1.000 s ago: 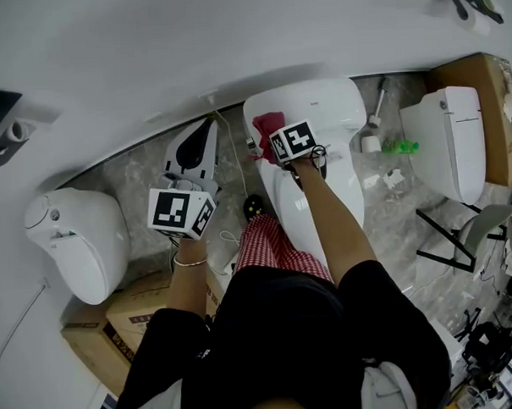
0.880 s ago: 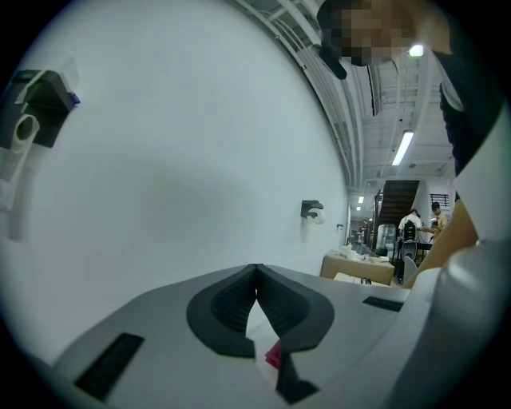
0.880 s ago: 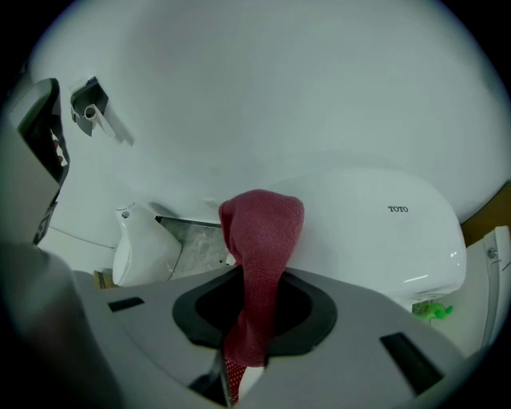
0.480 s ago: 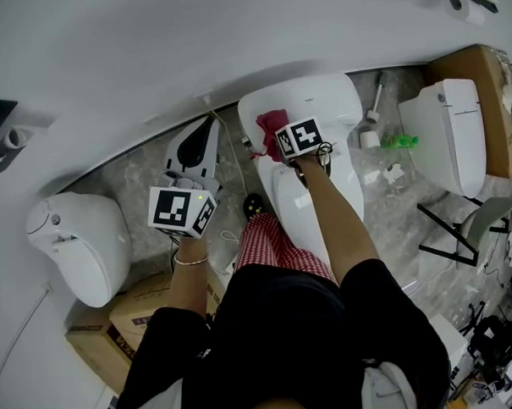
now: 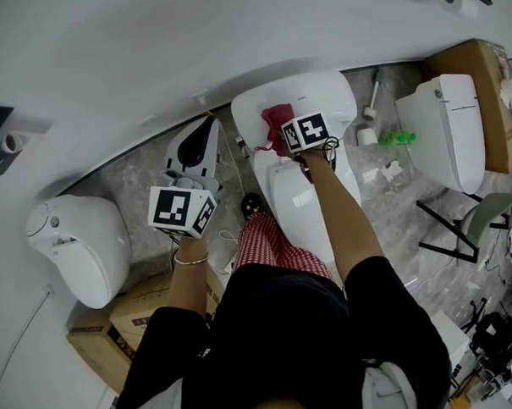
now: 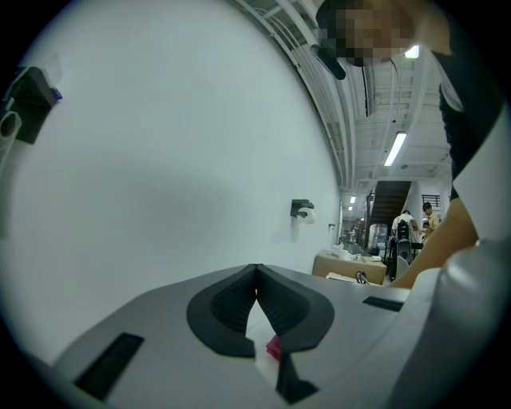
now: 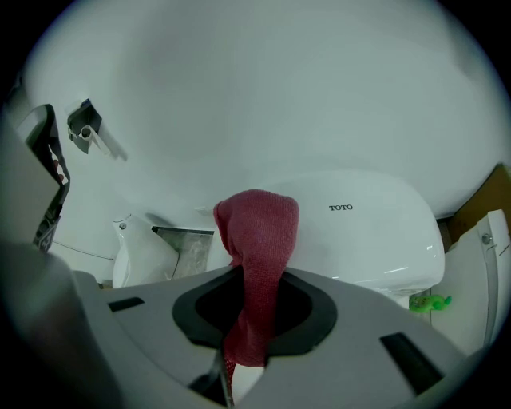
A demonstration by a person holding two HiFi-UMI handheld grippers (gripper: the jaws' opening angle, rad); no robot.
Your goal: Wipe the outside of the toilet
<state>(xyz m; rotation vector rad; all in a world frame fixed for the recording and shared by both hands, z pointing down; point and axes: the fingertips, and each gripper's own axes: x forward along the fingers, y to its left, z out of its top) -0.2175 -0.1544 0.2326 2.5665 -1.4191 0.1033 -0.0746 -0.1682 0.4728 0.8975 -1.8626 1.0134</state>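
Red cloth [image 7: 257, 232] pinched in the right claw [image 7: 254, 319], its bunched end sticking out past the tips and lying against the left part of the tank top of the white toilet [image 5: 319, 99]. The toilet stands mid-scene against the far wall [image 6: 160, 160]. Left claw [image 6: 256, 279] is pressed together with nothing in it, held left of the toilet and well apart from it. Second toilet [image 5: 452, 131] stands at the right.

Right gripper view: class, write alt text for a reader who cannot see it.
The right gripper is shut on a red cloth, which stands up between its jaws. Behind it is a white TOTO toilet against a white wall.
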